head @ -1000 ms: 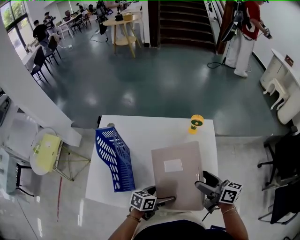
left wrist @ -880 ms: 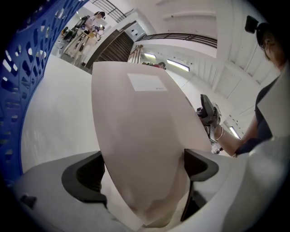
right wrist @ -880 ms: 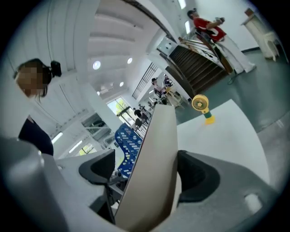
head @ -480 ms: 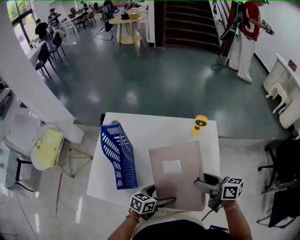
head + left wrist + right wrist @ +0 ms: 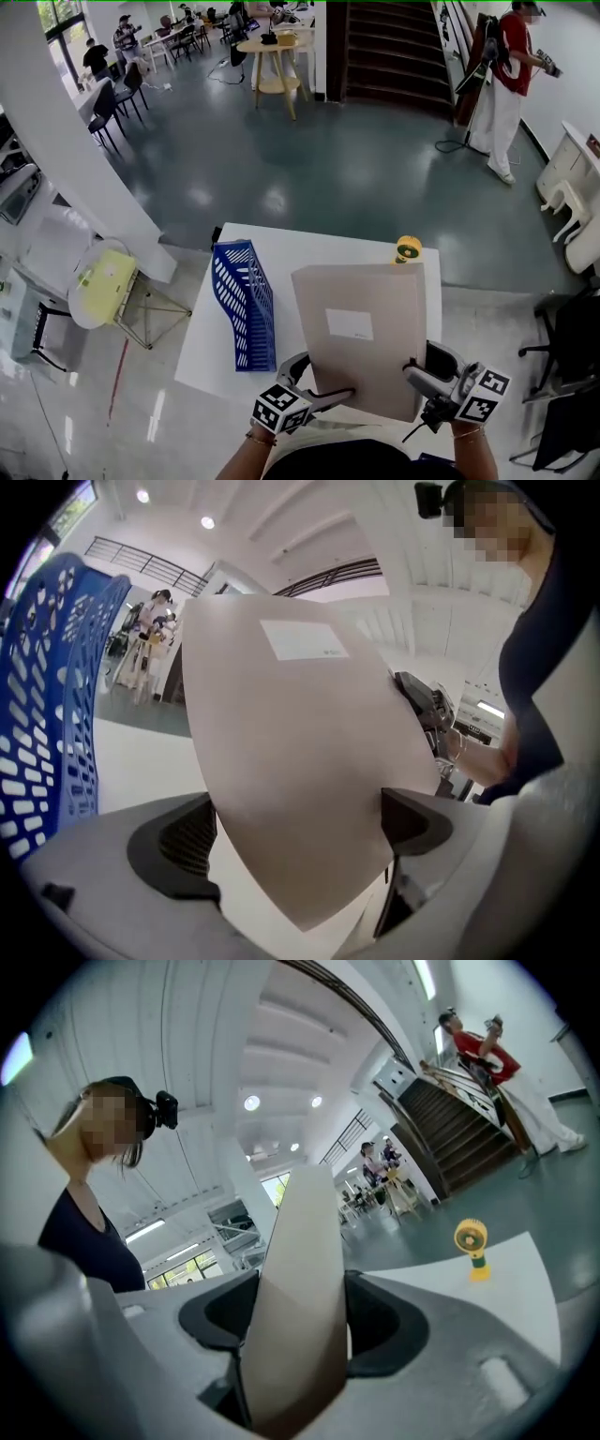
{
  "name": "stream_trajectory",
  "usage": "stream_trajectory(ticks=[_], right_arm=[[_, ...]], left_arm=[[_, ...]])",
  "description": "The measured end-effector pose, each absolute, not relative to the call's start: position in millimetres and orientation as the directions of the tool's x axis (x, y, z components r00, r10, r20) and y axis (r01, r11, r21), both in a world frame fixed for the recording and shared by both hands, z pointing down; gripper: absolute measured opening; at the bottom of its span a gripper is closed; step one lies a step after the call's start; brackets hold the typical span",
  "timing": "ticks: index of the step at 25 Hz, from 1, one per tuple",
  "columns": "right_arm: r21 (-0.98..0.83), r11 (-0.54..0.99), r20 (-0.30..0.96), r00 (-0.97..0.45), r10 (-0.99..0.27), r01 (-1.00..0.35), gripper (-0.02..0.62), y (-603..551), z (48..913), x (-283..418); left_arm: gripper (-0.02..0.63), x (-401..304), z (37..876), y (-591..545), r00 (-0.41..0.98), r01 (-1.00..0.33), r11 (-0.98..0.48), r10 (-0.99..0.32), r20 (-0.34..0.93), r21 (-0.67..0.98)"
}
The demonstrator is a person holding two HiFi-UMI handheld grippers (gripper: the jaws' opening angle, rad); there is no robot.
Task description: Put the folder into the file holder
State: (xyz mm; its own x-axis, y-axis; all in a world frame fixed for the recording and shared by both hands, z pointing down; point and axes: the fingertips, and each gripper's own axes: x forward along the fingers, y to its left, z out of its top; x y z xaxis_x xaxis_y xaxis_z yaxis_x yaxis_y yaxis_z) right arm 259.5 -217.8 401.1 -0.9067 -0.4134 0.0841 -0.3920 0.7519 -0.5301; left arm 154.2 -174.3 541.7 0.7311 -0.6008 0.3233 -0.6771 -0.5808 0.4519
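The beige folder (image 5: 361, 337) with a white label is held up off the white table (image 5: 214, 349), tilted toward me. My left gripper (image 5: 323, 380) has the folder's lower left corner (image 5: 291, 761) wedged between its jaws, both pads touching its edges. My right gripper (image 5: 422, 366) is shut on the folder's lower right edge, which shows edge-on (image 5: 300, 1279) between the pads. The blue mesh file holder (image 5: 242, 302) stands on the table to the left of the folder, and it fills the left side of the left gripper view (image 5: 47, 714).
A small yellow fan (image 5: 408, 248) stands at the table's far right corner, also in the right gripper view (image 5: 472, 1241). A round side table with a yellow-green item (image 5: 98, 281) is left of the table. A person (image 5: 511, 84) stands far back right by the stairs.
The folder lay flat on the table and now is raised and tilted up. The right gripper's jaws have come together on its edge. Both grippers stay at its near corners.
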Motion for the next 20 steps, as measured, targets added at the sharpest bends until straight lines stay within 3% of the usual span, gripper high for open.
stream_trajectory(ticks=[4,8,12,20], right_arm=[[-0.476,0.810,-0.041,-0.912,-0.409,-0.341,0.282,-209,361,267],[-0.399,0.855,-0.065,-0.920,-0.386,-0.330,0.282,-203,346,262],[-0.352,0.880,-0.071,-0.928,-0.365,-0.319,0.282,-198,346,255],[-0.322,0.884,-0.139,-0.906,-0.399,-0.339,0.281,-188,326,221]], left_arm=[[0.540,148,504,-175,0.674,-0.739,-0.597,-0.672,0.308,0.313],[0.540,136,477,-173,0.603,-0.797,-0.576,-0.743,0.291,0.181],[0.539,120,456,-172,0.543,-0.839,-0.513,-0.813,0.209,0.183],[0.537,57,464,-151,0.413,-0.910,-0.393,-0.886,0.212,0.132]])
